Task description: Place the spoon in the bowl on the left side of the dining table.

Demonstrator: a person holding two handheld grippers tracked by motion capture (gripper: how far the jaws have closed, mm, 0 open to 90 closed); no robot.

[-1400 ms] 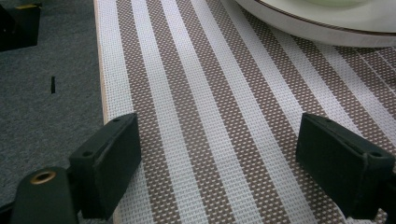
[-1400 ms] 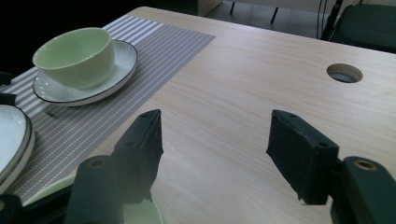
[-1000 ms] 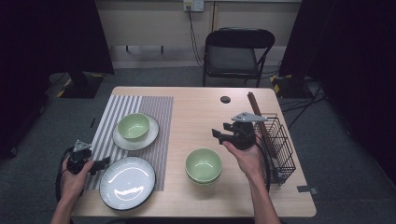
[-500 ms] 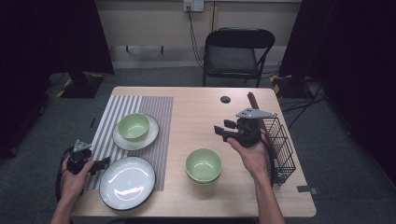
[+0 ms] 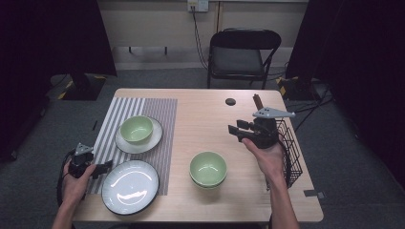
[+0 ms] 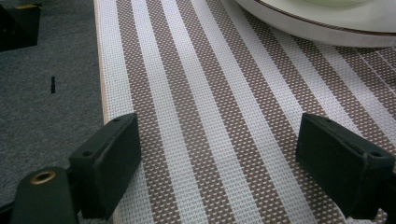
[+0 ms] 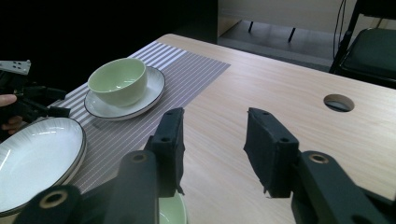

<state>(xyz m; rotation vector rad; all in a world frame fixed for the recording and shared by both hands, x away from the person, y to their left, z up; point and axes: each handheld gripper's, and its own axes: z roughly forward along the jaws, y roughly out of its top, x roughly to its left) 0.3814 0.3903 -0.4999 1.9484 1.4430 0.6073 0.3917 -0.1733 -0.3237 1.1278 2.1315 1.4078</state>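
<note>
Black right gripper (image 5: pixel 235 130) above wooden table (image 5: pixel 200 105), empty jaws just narrowing (left gripper (image 5: pixel 106 166) agape over striped placemat (image 5: pixel 157 107)).

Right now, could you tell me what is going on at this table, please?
A person holds a gripper in each hand at a table being set. The right gripper hangs above the bare wood beside the wire basket, with nothing between its jaws, which have just been closing. A green bowl sits just in front of it. The left gripper rests open on the striped placemat, beside the empty plate. Another green bowl sits on a small plate there.
</note>
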